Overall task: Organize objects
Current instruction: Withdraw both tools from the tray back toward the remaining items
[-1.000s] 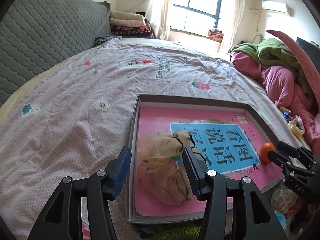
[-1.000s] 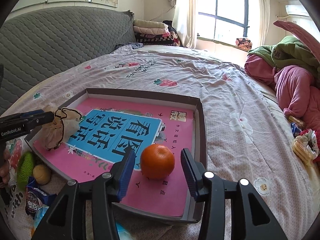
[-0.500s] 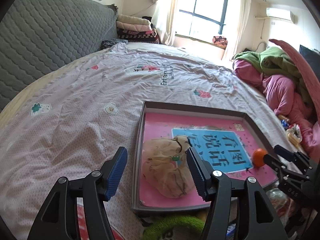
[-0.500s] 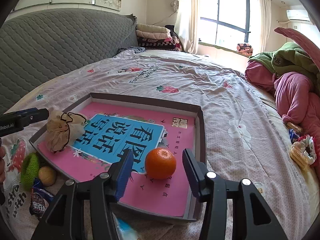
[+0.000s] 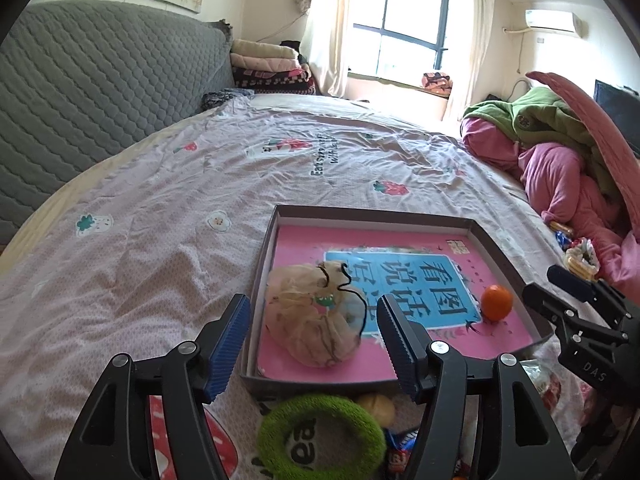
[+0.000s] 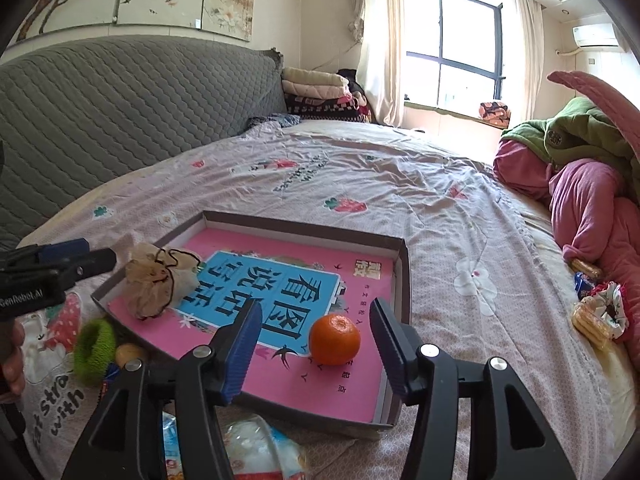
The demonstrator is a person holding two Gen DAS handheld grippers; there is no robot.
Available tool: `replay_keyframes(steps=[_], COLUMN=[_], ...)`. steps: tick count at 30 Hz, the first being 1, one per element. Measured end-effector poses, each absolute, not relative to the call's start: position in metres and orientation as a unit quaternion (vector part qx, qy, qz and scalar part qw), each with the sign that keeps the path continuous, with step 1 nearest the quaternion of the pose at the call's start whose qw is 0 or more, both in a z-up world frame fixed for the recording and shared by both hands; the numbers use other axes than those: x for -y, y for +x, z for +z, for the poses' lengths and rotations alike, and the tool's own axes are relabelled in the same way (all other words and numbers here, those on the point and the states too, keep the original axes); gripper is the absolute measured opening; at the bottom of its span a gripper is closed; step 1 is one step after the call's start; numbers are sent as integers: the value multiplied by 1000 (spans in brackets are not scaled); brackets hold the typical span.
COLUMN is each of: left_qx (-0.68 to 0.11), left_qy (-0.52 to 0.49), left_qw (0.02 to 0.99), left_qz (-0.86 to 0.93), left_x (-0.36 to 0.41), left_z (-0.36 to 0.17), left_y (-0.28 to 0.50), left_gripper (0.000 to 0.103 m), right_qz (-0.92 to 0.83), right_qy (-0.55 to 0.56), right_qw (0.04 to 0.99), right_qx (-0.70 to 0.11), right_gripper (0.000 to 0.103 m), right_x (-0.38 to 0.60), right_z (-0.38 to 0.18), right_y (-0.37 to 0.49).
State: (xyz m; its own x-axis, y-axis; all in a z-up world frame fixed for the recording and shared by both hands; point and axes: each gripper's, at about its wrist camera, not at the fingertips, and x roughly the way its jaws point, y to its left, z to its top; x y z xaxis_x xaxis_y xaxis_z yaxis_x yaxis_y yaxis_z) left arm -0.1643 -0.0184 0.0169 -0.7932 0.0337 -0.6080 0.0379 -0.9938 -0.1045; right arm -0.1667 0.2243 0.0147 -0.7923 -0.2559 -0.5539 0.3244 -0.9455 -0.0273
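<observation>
1. Setting: a bedroom; a bed (image 5: 168, 208) under a pale printed sheet serves as the working area, with a grey quilted headboard behind it and a window at the far end.
2. Nearest, loose on the bed: a green ring (image 5: 320, 436), a small yellowish ball (image 5: 378, 404) and snack packets, all just outside the near wall of the box.
3. Left gripper (image 5: 314, 338): we find its fingers spread, holding nothing, poised above the near edge of the box.
4. Right gripper (image 6: 316, 346): fingers likewise spread and empty, flanking the orange without touching it.
5. Shallow box (image 5: 472, 224), pink-lined with a blue printed panel: holds a beige drawstring pouch (image 5: 316, 320) at its left end and an orange (image 6: 334, 339) near its right end, well apart.
6. Farther: folded blankets by the headboard; a heap of pink and green clothing to the right.
7. Risk, as we judge it: the orange may roll if a finger nudges it; the soft sheet could let the box tip under a downward press.
8. View differences: the right wrist view alone shows a white packet (image 6: 260, 450) in front of the box and a scrunchie (image 6: 610, 308) with biscuits to the right; the left wrist view shows the green ring whole.
</observation>
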Motion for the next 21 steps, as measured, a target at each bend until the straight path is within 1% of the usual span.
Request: replay_keyframes(steps=[4, 21], left_qx=[-53, -37], left_qy=[320, 316], left_qw=[1, 12], left_qz=[-946, -948], left_x=[14, 2], left_z=[22, 41], left_y=[-156, -129], left_gripper=[74, 75], right_qz=[-947, -949], right_qy=[276, 257], right_qw=[156, 177], right_qx=[-54, -54], right_gripper=[59, 61], right_x=[-227, -224], right_z=[22, 38], right_y=[-159, -132])
